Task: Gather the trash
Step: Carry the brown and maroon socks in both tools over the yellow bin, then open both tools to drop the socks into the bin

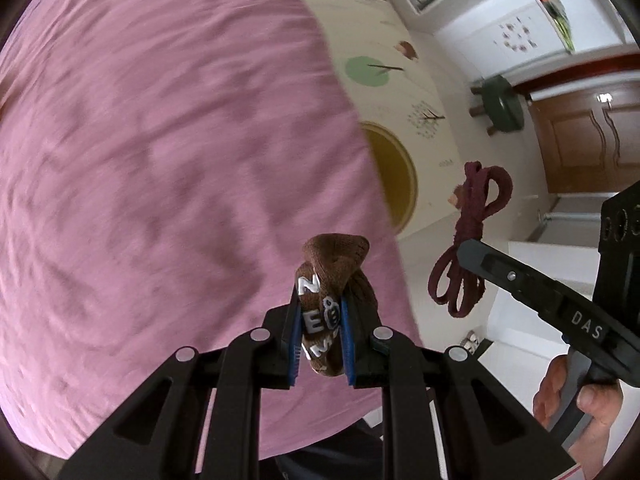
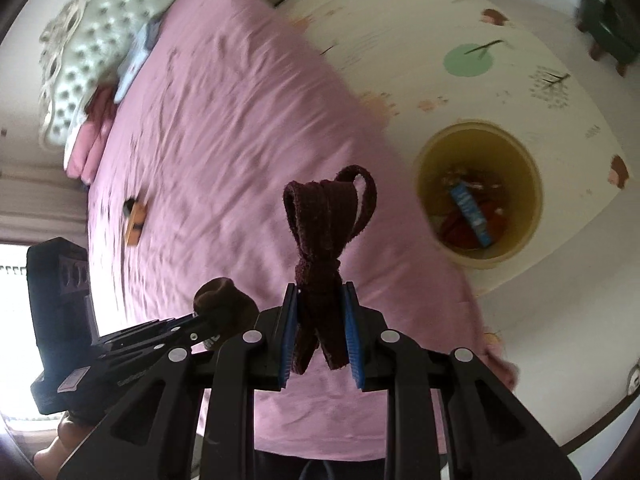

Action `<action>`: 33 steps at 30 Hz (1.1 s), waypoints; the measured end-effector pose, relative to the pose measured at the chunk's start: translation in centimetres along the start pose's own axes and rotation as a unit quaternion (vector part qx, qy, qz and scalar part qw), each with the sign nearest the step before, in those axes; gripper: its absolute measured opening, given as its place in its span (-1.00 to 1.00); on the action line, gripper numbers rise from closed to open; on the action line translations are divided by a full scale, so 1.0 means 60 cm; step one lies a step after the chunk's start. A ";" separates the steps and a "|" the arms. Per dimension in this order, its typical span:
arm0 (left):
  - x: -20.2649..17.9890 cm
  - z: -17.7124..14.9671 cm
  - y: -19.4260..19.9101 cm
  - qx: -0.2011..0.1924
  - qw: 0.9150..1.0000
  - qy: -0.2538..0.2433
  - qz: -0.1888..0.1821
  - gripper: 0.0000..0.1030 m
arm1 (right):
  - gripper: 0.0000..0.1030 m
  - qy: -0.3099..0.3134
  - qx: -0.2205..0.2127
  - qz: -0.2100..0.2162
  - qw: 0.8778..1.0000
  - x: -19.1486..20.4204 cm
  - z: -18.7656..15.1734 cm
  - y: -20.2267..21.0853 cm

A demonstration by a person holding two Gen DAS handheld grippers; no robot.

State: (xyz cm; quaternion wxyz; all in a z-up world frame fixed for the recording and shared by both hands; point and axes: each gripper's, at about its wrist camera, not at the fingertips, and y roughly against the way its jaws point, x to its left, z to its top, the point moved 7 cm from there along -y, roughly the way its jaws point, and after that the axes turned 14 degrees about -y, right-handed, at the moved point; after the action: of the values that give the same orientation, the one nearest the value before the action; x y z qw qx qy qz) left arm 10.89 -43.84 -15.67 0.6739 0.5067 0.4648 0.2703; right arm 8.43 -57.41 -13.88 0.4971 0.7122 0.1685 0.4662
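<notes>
My left gripper (image 1: 320, 316) is shut on a brown knitted sock with white letters (image 1: 332, 276), held above the pink bed (image 1: 160, 160). My right gripper (image 2: 320, 320) is shut on a knotted maroon cloth strip (image 2: 324, 236), also above the bed. The strip also shows in the left wrist view (image 1: 468, 240), hanging from the right gripper. The sock shows in the right wrist view (image 2: 224, 304) at lower left. A yellow trash bin (image 2: 520, 184) stands on the floor mat beside the bed, with a blue packet (image 2: 470, 212) and red scraps inside. Its rim shows in the left wrist view (image 1: 400, 176).
An orange and black item (image 2: 134, 222) lies on the bed. Pink pillows (image 2: 88, 144) and a tufted headboard (image 2: 92, 44) are at the far end. A green stool (image 1: 500, 104) stands on the patterned mat near a wooden door (image 1: 588, 136).
</notes>
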 end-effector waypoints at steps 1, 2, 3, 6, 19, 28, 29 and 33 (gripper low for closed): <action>-0.014 0.010 -0.005 0.002 1.000 -0.008 -0.002 -0.68 | -0.57 -0.007 -0.005 0.000 1.000 -0.015 0.009 0.007; -0.029 0.020 -0.009 0.003 1.000 -0.016 -0.003 -0.68 | -0.57 -0.015 -0.010 -0.001 1.000 -0.030 0.019 0.016; -0.044 0.032 -0.016 0.005 1.000 -0.021 -0.003 -0.68 | -0.57 -0.021 -0.014 -0.002 1.000 -0.042 0.026 0.022; -0.079 0.060 -0.033 0.009 0.999 -0.038 -0.009 -0.68 | -0.57 -0.038 -0.025 -0.003 0.999 -0.081 0.049 0.039; -0.184 0.172 -0.102 0.035 0.994 -0.100 -0.019 -0.62 | -0.55 -0.083 -0.059 -0.007 0.995 -0.189 0.159 0.072; -0.216 0.215 -0.093 0.026 0.990 -0.138 -0.002 0.30 | -0.26 -0.091 -0.082 -0.005 0.992 -0.207 0.210 0.098; -0.216 0.215 -0.088 0.024 0.990 -0.139 0.000 0.30 | -0.26 -0.093 -0.082 -0.004 0.992 -0.208 0.212 0.098; -0.212 0.214 -0.082 0.019 0.991 -0.134 0.001 0.32 | -0.26 -0.091 -0.078 -0.002 0.993 -0.201 0.210 0.097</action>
State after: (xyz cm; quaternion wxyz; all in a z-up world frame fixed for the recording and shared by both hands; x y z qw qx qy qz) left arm 16.59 -61.68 -15.08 0.7196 0.5519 0.3752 0.1921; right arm 11.50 -75.46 -15.70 0.5651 0.7105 0.0868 0.4103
